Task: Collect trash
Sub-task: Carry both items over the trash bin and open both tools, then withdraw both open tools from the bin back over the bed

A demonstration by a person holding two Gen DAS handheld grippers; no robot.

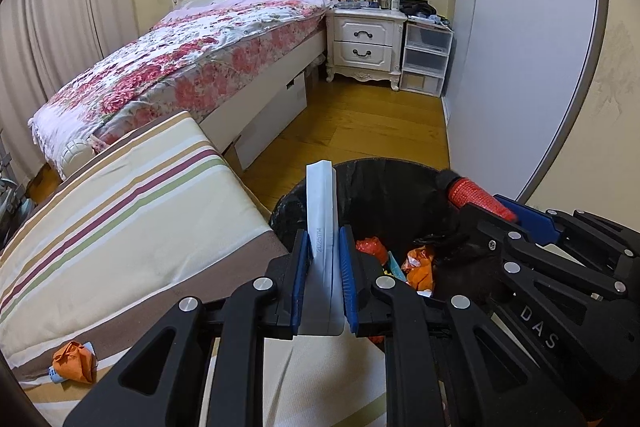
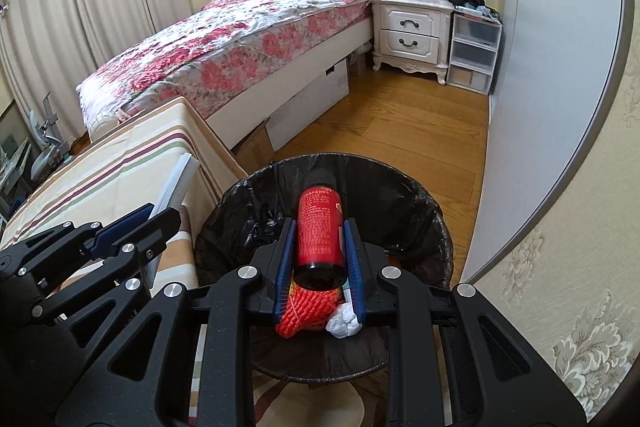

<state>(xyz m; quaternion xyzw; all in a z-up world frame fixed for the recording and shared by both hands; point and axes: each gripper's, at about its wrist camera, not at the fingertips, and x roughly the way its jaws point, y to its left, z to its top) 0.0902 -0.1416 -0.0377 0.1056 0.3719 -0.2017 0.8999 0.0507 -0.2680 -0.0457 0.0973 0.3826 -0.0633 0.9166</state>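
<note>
- Two grippers held trash at a black-lined bin.
- Left wrist view: left gripper (image 1: 324, 267) clamped a flat grey-white packet (image 1: 320, 223) upright, at the near-left rim of the bin (image 1: 396, 187); orange wrappers (image 1: 418, 261) lay inside. A crumpled orange wrapper (image 1: 74, 363) sat on the striped cushion (image 1: 128, 203), near left.
- Right wrist view: right gripper (image 2: 319, 259) gripped a red bottle (image 2: 320, 235) over the bin's (image 2: 420, 211) middle.

Both tools share one build. The left gripper (image 1: 324, 259) has matte black linkage arms with triangular cut-outs, round silver pivot pins and ribbed blue pads (image 1: 347, 275). The right gripper (image 2: 320, 259) matches; its side, at the right of the left wrist view, carries white letters "DAS".
</note>
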